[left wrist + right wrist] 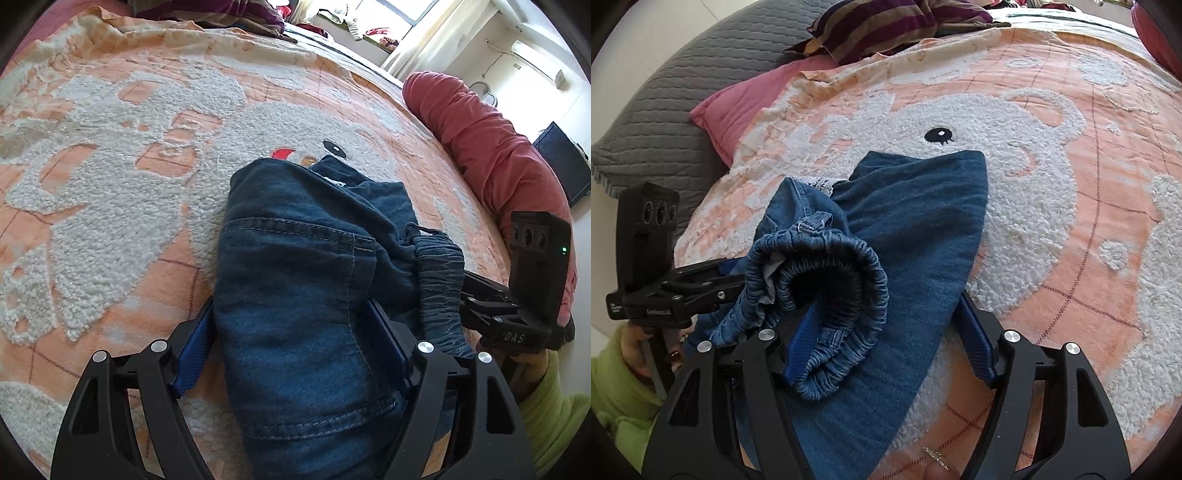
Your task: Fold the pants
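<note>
Blue denim pants (295, 266) lie bunched in a folded bundle on the orange and white blanket (110, 192). My left gripper (295, 328) straddles the bundle's near end, with its blue pads (195, 354) against the denim on both sides. In the right wrist view the elastic waistband (827, 280) curls up in a loop. My right gripper (886, 328) has one finger (803, 343) inside that loop and the other at the outer edge of the pants (923, 221), so the cloth is clamped between them. Each gripper shows at the other's side: right gripper (517, 317), left gripper (665, 295).
A rolled red quilt (480, 147) lies along the bed's right edge. A striped cloth (886, 29), a pink pillow (738, 107) and a grey quilted cover (657, 110) sit at the far side. The person's green sleeves (554, 424) (613, 387) are near the bed's edge.
</note>
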